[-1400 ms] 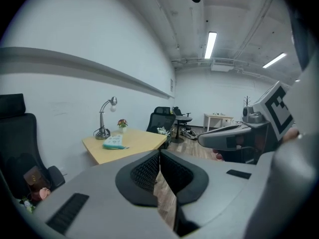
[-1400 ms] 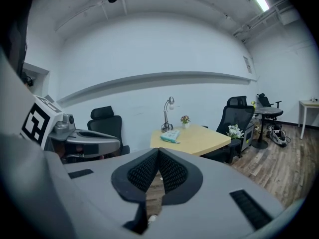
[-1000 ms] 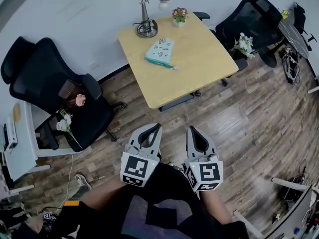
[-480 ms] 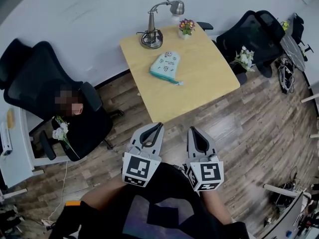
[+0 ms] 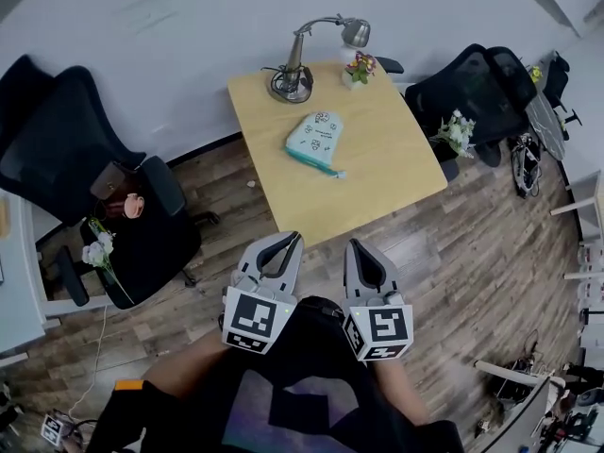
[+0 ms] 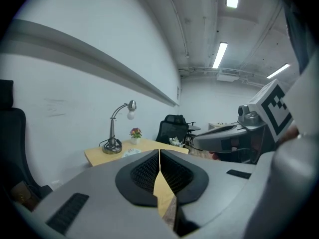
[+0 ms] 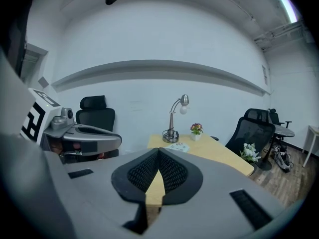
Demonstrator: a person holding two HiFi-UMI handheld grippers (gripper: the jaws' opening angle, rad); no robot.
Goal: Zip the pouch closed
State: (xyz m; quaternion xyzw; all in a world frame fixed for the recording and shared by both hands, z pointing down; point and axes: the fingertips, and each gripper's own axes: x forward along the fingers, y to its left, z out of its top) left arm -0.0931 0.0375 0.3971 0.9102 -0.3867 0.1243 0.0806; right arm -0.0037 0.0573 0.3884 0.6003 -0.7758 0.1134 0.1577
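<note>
A pale teal pouch (image 5: 314, 140) with small prints lies flat on the wooden table (image 5: 377, 173), its teal zipper edge facing me; it also shows small and far in the left gripper view as the pouch (image 6: 130, 152) and in the right gripper view as the pouch (image 7: 178, 147). My left gripper (image 5: 293, 239) and right gripper (image 5: 350, 243) are held side by side near my body, over the floor short of the table's near edge. Both are shut with nothing between the jaws. Both point toward the table.
A desk lamp (image 5: 297, 74) and a small flower pot (image 5: 359, 68) stand at the table's far edge. Black office chairs stand at the left (image 5: 66, 177) and right (image 5: 472, 88); flowers (image 5: 451, 132) lie by the right chair. Wood floor surrounds the table.
The table and pouch have come closer and shifted slightly right in the head view as I moved forward. Both grippers stayed shut and side by side.
</note>
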